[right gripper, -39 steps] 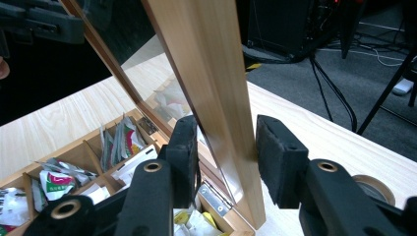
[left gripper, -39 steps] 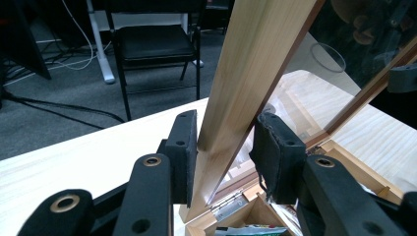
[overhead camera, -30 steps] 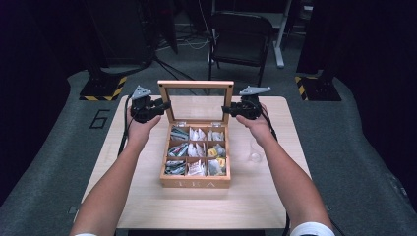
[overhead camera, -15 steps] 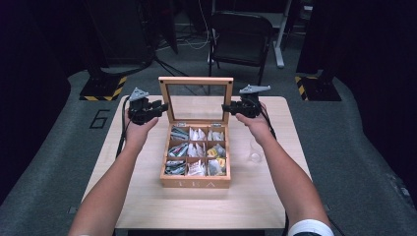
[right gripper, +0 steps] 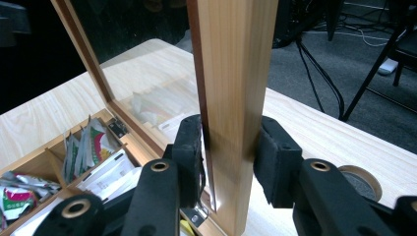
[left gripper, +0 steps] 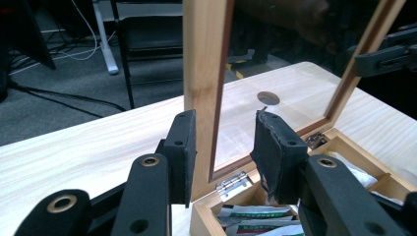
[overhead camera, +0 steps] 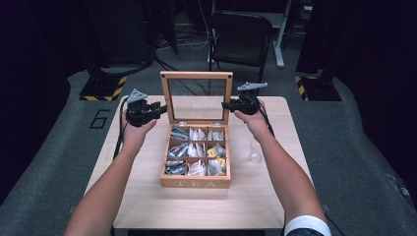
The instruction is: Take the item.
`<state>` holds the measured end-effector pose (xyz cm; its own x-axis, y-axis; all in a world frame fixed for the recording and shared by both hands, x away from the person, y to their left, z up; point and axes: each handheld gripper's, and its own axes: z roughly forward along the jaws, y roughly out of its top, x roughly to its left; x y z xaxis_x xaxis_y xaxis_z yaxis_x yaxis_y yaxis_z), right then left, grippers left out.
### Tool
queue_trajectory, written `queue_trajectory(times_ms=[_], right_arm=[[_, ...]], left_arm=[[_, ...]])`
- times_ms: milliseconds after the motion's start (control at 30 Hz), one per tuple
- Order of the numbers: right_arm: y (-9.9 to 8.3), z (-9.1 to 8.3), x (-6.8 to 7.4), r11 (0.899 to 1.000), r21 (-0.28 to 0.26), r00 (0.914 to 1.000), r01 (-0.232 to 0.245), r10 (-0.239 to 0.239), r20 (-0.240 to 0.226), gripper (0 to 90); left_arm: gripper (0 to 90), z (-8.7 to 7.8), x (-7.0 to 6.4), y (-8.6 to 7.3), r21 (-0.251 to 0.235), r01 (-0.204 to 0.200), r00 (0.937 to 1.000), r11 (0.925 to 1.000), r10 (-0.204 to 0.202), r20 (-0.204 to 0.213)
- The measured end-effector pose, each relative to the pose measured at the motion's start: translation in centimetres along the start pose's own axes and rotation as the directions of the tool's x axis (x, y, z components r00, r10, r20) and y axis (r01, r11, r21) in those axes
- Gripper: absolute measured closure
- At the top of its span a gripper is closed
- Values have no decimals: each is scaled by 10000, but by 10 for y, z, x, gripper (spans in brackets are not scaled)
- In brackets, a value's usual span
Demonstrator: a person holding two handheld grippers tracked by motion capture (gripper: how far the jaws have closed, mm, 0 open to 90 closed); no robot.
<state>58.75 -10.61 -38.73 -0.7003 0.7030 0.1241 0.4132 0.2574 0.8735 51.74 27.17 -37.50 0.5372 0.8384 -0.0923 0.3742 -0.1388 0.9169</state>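
A wooden tea box (overhead camera: 195,183) marked TEA stands mid-table, with tea bags (overhead camera: 196,150) in its compartments. Its glass-paned lid (overhead camera: 196,75) stands upright on the back hinges. My left gripper (overhead camera: 160,107) is at the lid's left post. In the left gripper view the post (left gripper: 204,59) lies between the jaws of that gripper (left gripper: 223,142); one pad is against the wood and the other stands off it, so it is open. My right gripper (overhead camera: 225,104) is at the lid's right post (right gripper: 231,59). The right gripper (right gripper: 228,157) has both pads pressed on the wood.
The light wooden table (overhead camera: 196,206) has bare room in front of and beside the box. A small clear glass (overhead camera: 254,156) sits right of the box by my right forearm. Cable holes (left gripper: 268,98) (right gripper: 361,182) lie behind the lid. A black chair (overhead camera: 238,34) stands beyond the table.
The lid has swung further up and now stands upright. Both grippers have stayed at its side posts and shifted only slightly with it.
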Motion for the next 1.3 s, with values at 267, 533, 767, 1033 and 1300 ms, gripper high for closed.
queue_trajectory(times_ms=[267, 533, 767, 1033, 1300], right_arm=[[-1, 5, -4, 9998, -58, 9997, -181, 182, 149, 644], [4, 10, -7, 9993, 265, 9992, -267, 259, 301, 631], [4, 9, -8, 9989, 361, 9989, -289, 275, 381, 591], [5, -1, -9, 9985, 364, 9984, -414, 400, 394, 583], [0, -17, 1, 9984, 494, 9992, -260, 245, 309, 519]], left_arm=[[610, -7, 1, -6, 6, 17, 10000, 10000, -17, 23], [610, -14, 7, -9, 143, 55, 10000, 9999, -55, -10], [610, -17, 5, -9, 31, 1, 10000, 10000, 0, -52], [593, -18, 3, -10, 61, -35, 10000, 10000, 35, -14], [581, -18, 5, -14, 96, 216, 9996, 9997, -214, -171]])
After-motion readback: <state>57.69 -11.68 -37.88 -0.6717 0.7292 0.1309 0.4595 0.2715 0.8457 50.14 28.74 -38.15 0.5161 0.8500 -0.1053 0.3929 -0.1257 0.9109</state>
